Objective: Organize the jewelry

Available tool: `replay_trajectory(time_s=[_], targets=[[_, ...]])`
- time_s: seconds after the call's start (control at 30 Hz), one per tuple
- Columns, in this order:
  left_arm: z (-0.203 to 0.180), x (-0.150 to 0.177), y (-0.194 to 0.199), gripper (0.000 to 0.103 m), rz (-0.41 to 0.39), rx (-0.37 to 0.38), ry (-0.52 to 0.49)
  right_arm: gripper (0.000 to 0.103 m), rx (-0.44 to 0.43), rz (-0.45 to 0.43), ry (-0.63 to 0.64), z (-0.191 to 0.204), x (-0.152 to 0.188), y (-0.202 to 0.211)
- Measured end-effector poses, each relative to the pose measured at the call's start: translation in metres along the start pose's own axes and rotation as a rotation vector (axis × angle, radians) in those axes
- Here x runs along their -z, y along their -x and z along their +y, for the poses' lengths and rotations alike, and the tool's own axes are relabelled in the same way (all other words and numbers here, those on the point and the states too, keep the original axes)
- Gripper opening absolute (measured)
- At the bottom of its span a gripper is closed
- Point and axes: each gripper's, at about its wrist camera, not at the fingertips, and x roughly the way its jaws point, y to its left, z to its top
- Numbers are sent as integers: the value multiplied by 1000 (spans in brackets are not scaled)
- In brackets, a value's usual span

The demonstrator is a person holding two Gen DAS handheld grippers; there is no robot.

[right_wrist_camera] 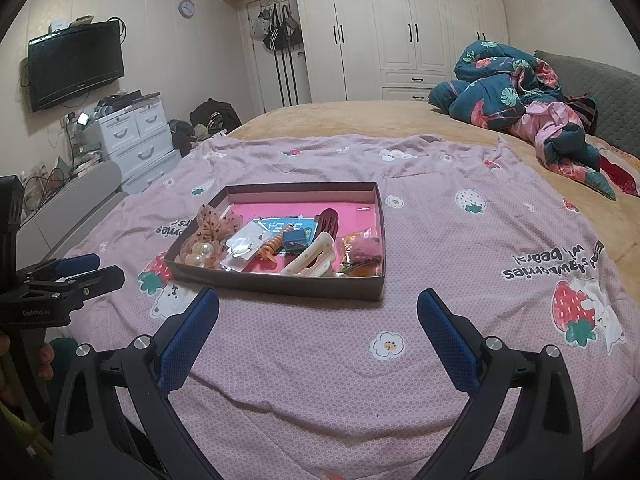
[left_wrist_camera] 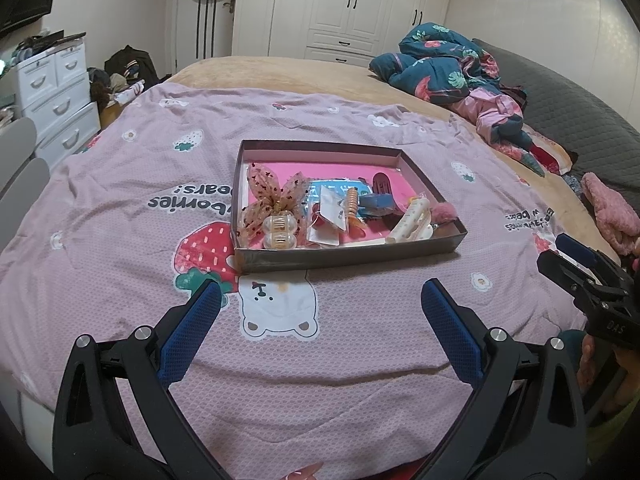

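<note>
A shallow dark box (left_wrist_camera: pixel 344 258) with a pink floor lies on the pink strawberry bedspread; it also shows in the right wrist view (right_wrist_camera: pixel 280 284). Inside lie a sheer dotted bow (left_wrist_camera: pixel 272 196), a cream hair claw (left_wrist_camera: pixel 408 222), a blue clip (left_wrist_camera: pixel 376 202), an orange spiral tie (left_wrist_camera: pixel 353 200), a maroon clip (left_wrist_camera: pixel 382 184) and a pink pompom (left_wrist_camera: pixel 444 212). My left gripper (left_wrist_camera: pixel 320 298) is open and empty, short of the box's near wall. My right gripper (right_wrist_camera: pixel 318 306) is open and empty, also just short of the box.
A crumpled floral quilt (left_wrist_camera: pixel 444 62) lies at the bed's far right. A pink fluffy item (left_wrist_camera: pixel 612 212) sits at the right edge. White drawers (right_wrist_camera: pixel 136 140) and a wall television (right_wrist_camera: pixel 76 66) stand left of the bed. Wardrobes (right_wrist_camera: pixel 400 28) line the back wall.
</note>
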Motion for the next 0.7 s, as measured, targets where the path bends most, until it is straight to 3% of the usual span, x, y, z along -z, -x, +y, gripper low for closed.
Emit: replay_trajectory(time_s=[0.7], targets=[[3, 0, 0, 94, 4, -12, 0, 99, 1, -1, 1, 0, 0, 0]])
